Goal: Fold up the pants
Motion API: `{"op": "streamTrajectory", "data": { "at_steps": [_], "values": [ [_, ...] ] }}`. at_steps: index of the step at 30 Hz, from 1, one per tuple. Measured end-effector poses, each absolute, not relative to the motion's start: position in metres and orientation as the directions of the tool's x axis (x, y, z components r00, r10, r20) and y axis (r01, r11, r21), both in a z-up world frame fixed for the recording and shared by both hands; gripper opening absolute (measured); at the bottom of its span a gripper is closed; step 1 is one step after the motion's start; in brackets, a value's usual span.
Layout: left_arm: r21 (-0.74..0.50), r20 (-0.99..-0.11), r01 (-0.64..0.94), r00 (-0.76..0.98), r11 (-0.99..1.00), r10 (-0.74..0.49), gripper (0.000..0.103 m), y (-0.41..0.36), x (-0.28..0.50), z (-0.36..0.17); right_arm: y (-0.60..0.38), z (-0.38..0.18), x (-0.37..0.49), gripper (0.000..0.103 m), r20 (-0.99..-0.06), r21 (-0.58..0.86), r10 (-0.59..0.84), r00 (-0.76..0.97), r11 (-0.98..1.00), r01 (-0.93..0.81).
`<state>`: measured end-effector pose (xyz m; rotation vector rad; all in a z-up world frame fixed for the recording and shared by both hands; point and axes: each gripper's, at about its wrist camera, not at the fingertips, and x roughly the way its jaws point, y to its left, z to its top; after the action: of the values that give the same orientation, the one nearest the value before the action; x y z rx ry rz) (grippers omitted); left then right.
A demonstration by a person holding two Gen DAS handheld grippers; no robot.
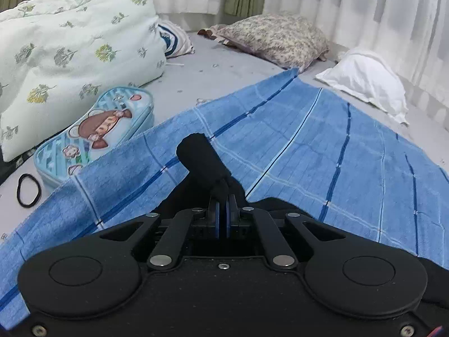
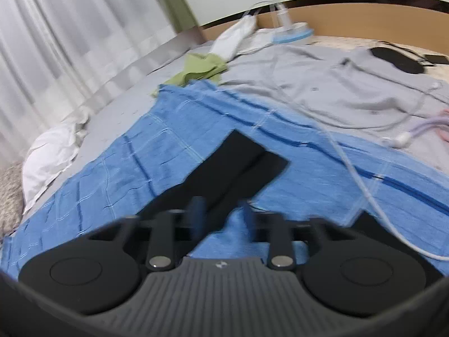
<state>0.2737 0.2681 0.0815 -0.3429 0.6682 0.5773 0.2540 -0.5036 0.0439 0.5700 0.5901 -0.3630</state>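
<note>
Left gripper (image 1: 223, 196) pinching a bunched fold of the black pants (image 1: 200, 160), blue fingers (image 1: 217, 219) pressed together on the cloth, the roll of fabric sticking up and forward past the fingertips. Lying under that grip and stretching ahead of the fingers, a blue striped towel (image 1: 308, 140) covering the grey bed sheet (image 1: 196, 70). Sitting to the left of the fingers, a cartoon pencil case (image 1: 92, 134) partly tucked under the towel's edge, with a black hair tie (image 1: 28, 189) further left on the sheet. Resting beyond the case, a flowered quilt (image 1: 70, 47); lying far ahead of the fingertips, a patterned pillow (image 1: 277, 39), and to the right of them a white pillow (image 1: 364, 81) by the curtain (image 1: 378, 8). Right gripper (image 2: 221, 210) standing with its fingers (image 2: 197, 213) apart, blurred, nothing clamped between them, only towel (image 2: 168, 154) showing in the gap. Lying flat just ahead of those fingertips, the two pant legs (image 2: 241, 163) side by side on the towel. Trailing to the right of the fingers, a white cable (image 2: 350, 168); crumpled far ahead and left, a green cloth (image 2: 196, 70).
</note>
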Motion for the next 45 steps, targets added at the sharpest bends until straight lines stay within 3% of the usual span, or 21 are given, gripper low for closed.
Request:
{"op": "streamTrajectory", "data": {
  "at_steps": [5, 12, 17, 19, 22, 24, 26, 30, 32, 33, 34, 39, 45],
  "values": [
    [-0.098, -0.673, -0.613, 0.622, 0.784, 0.401, 0.004, 0.27, 0.277, 0.074, -0.478, 0.037, 0.303, 0.06, -0.648, 0.254, -0.211, 0.732, 0.846, 0.469],
    [-0.079, -0.693, -0.624, 0.595, 0.778, 0.407, 0.005, 0.278, 0.288, 0.057, -0.48, -0.003, 0.349, 0.059, -0.756, 0.334, -0.191, 0.626, 0.71, 0.62],
    [-0.071, -0.7, -0.619, 0.59, 0.782, 0.404, 0.005, 0.28, 0.297, 0.046, -0.492, -0.021, 0.334, 0.058, -0.655, 0.583, -0.03, 0.755, 0.615, 0.53],
    [-0.072, -0.706, -0.619, 0.585, 0.782, 0.399, 0.005, 0.281, 0.3, 0.043, -0.497, -0.022, 0.325, 0.055, -0.632, 0.628, -0.031, 0.774, 0.566, 0.535],
    [-0.068, -0.709, -0.614, 0.584, 0.786, 0.395, 0.005, 0.282, 0.303, 0.04, -0.496, -0.016, 0.31, 0.052, -0.601, 0.626, -0.09, 0.794, 0.565, 0.538],
    [-0.062, -0.706, -0.609, 0.587, 0.791, 0.397, 0.005, 0.282, 0.305, 0.04, -0.499, -0.018, 0.315, 0.051, -0.61, 0.643, -0.012, 0.792, 0.576, 0.504],
    [-0.059, -0.705, -0.609, 0.586, 0.791, 0.399, 0.005, 0.282, 0.308, 0.039, -0.5, -0.026, 0.327, 0.057, -0.636, 0.652, 0.059, 0.769, 0.574, 0.495],
    [-0.056, -0.707, -0.618, 0.579, 0.784, 0.406, 0.005, 0.283, 0.311, 0.036, -0.504, -0.034, 0.353, 0.055, -0.659, 0.596, -0.039, 0.751, 0.582, 0.553],
    [-0.057, -0.706, -0.618, 0.58, 0.784, 0.406, 0.005, 0.282, 0.311, 0.036, -0.509, -0.037, 0.361, 0.049, -0.654, 0.601, -0.059, 0.755, 0.565, 0.565],
    [-0.059, -0.707, -0.621, 0.579, 0.782, 0.406, 0.005, 0.283, 0.311, 0.036, -0.51, -0.038, 0.369, 0.007, -0.673, 0.58, -0.064, 0.737, 0.574, 0.579],
    [-0.061, -0.708, -0.625, 0.577, 0.779, 0.407, 0.005, 0.283, 0.311, 0.036, -0.509, -0.037, 0.372, 0.003, -0.686, 0.554, -0.079, 0.723, 0.587, 0.59],
    [-0.098, -0.689, -0.614, 0.609, 0.783, 0.392, 0.003, 0.287, 0.298, 0.059, -0.5, -0.001, 0.333, 0.003, -0.644, 0.514, -0.183, 0.743, 0.615, 0.598],
    [-0.164, -0.658, -0.583, 0.665, 0.796, 0.353, 0.003, 0.292, 0.241, 0.092, -0.496, 0.05, 0.231, 0.003, -0.571, 0.472, -0.207, 0.794, 0.709, 0.524]
  ]
}}
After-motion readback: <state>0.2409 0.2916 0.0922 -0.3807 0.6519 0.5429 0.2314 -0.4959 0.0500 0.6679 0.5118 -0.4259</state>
